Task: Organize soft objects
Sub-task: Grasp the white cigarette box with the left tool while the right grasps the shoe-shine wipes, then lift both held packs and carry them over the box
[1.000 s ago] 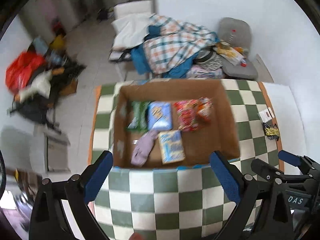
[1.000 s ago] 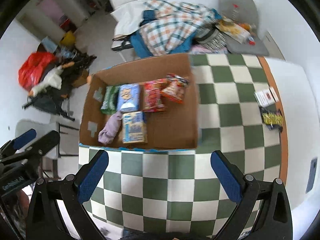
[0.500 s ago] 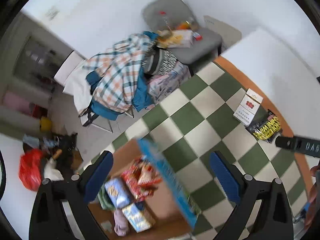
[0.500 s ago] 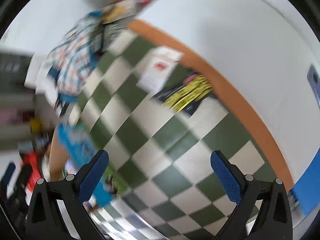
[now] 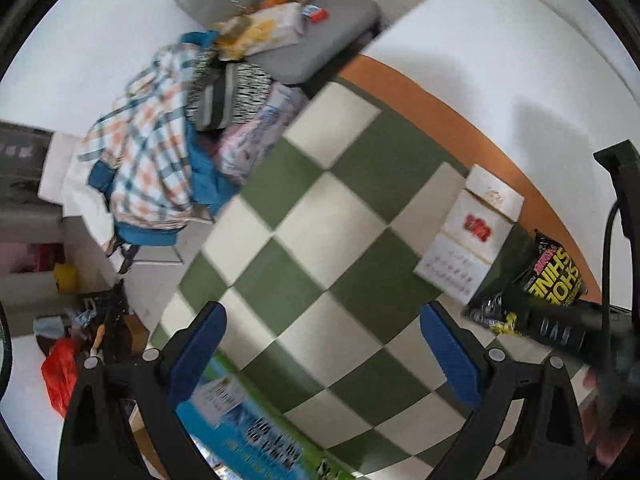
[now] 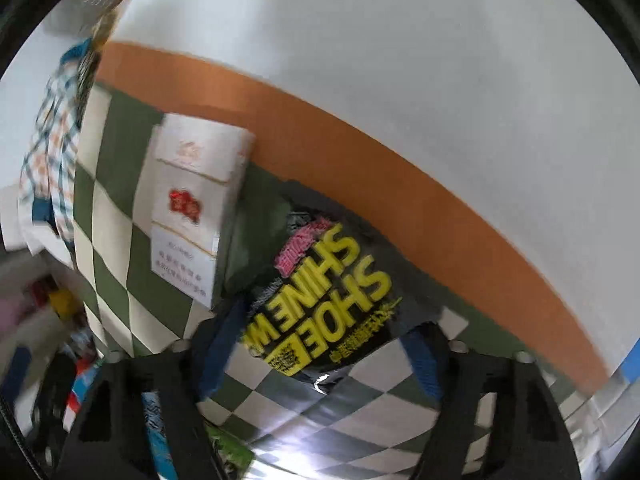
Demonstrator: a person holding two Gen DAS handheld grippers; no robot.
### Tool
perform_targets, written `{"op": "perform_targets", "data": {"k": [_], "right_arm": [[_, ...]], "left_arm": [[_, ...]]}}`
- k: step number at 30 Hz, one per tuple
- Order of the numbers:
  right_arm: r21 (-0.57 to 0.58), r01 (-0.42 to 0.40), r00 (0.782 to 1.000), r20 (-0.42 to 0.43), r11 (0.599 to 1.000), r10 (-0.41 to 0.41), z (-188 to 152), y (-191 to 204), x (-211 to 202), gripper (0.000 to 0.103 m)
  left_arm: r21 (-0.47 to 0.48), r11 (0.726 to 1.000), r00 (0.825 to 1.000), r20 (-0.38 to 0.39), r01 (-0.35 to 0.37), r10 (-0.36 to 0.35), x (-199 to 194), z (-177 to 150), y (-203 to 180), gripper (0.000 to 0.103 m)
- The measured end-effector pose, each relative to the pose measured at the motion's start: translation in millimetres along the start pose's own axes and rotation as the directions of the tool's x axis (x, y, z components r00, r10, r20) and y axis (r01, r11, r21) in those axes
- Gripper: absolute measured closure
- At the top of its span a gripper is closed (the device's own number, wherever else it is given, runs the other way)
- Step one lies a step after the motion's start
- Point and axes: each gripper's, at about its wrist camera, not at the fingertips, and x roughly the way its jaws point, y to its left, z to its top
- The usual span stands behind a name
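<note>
Checkered green-and-white cloth covered the bench, where a black shoe-shine wipes packet lay beside a white carton near the orange edge. The right gripper hovered over the packet, fingers wide and not yet closed. The left gripper was wide and empty, so this pickup seemed outstanding.

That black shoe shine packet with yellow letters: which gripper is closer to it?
Right. The right gripper hangs just over the shoe shine packet, jaws open on either side of it. The left gripper is off to the side over bare checkered cloth.
</note>
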Motion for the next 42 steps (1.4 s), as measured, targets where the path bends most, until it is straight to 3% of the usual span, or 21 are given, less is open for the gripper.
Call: {"op": "perform_targets", "data": {"k": [8, 12, 17, 21, 30, 34, 38, 42], "right_arm": [[-0.192, 0.121, 0.992, -0.003, 0.974, -0.124, 6, -14, -9, 0.048], [-0.222, 0.150, 0.988, 0.003, 0.963, -0.153, 12, -26, -12, 0.048], [-0.226, 0.142, 0.989, -0.018, 0.964, -0.150, 16, -29, -11, 0.046], [-0.192, 0.111, 0.993, -0.005, 0.975, -0.114, 17, -28, -14, 0.034], [-0.079, 0.083, 0.997, 0.007, 0.993, -0.083, 22, -29, -3, 0.032], [-0.096, 0.153, 0.988, 0.046, 0.984, -0.149, 20, -16, -1, 0.034], [-0.156, 0.259, 0.964, 0.109, 0.953, -0.243, 8, 5, 4, 0.044], [-0.182, 0.259, 0.963, 0.123, 0.949, -0.239, -1, 14, 6, 0.051]], "left_arm": [[0.064, 0.989, 0.990, -0.057, 0.130, -0.127, 32, 27, -44, 0.004], [0.093, 0.981, 0.982, -0.097, 0.171, -0.161, 51, 36, -71, 0.004], [0.100, 0.977, 0.975, -0.138, 0.190, -0.175, 70, 41, -88, 0.024], [0.044, 0.965, 0.959, -0.132, 0.258, -0.250, 70, 44, -85, 0.039], [0.006, 0.965, 0.960, -0.096, 0.263, -0.262, 65, 36, -88, 0.045], [-0.016, 0.967, 0.964, -0.075, 0.255, -0.256, 62, 31, -87, 0.046], [-0.038, 0.968, 0.966, -0.059, 0.248, -0.250, 59, 23, -87, 0.047], [-0.059, 0.967, 0.967, -0.046, 0.248, -0.251, 58, 15, -87, 0.047]]}}
